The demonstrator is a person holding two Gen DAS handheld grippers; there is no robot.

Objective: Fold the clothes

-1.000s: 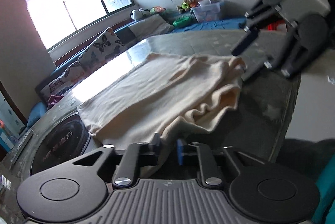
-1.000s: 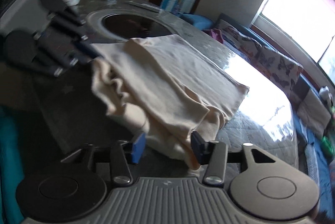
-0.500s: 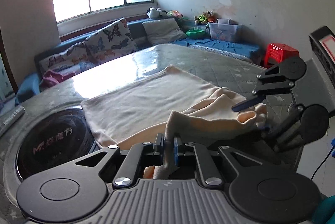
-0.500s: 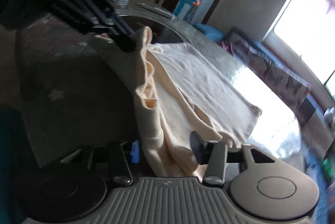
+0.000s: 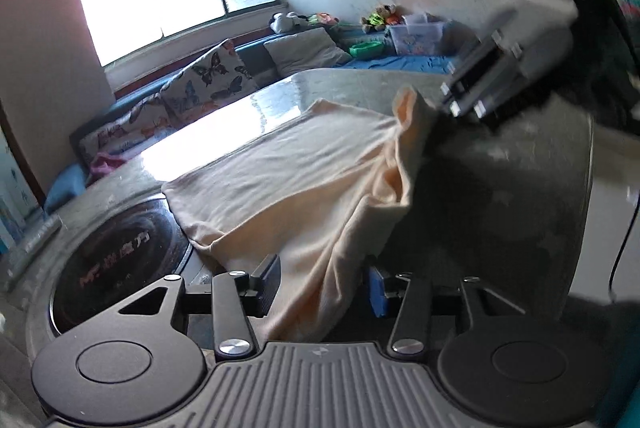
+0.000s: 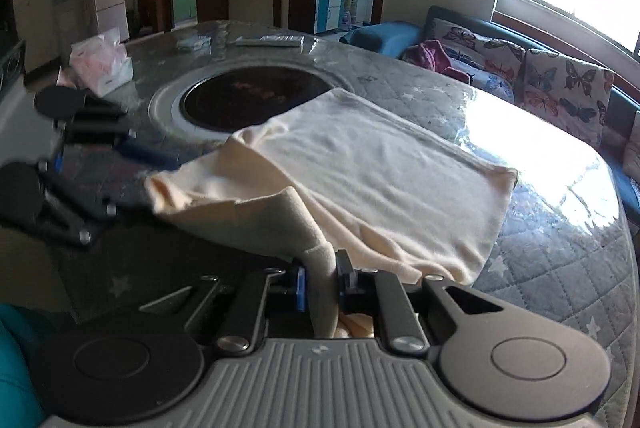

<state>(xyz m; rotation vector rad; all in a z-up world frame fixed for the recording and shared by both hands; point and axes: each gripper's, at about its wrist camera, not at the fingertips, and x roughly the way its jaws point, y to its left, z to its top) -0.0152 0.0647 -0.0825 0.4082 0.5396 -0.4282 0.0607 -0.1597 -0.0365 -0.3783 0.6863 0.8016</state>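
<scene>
A cream garment (image 5: 304,168) lies on the quilted round table (image 5: 520,196), its near edge lifted. It also shows in the right wrist view (image 6: 384,164). My left gripper (image 5: 320,280) is open, with a hanging fold of the garment between its spread fingers. My right gripper (image 6: 320,280) is shut on a corner of the garment and holds it above the table. The right gripper shows blurred at the upper right of the left wrist view (image 5: 480,96). The left gripper shows at the left of the right wrist view (image 6: 100,156).
A round black cooktop (image 6: 256,100) is set into the table beside the garment. A tissue pack (image 6: 100,68) and a remote (image 6: 268,41) lie at the far side. A sofa with butterfly cushions (image 6: 540,76) stands under the window.
My left gripper was shut on the garment and has opened. My right gripper was open around the cloth and has shut on its corner and lifted it.
</scene>
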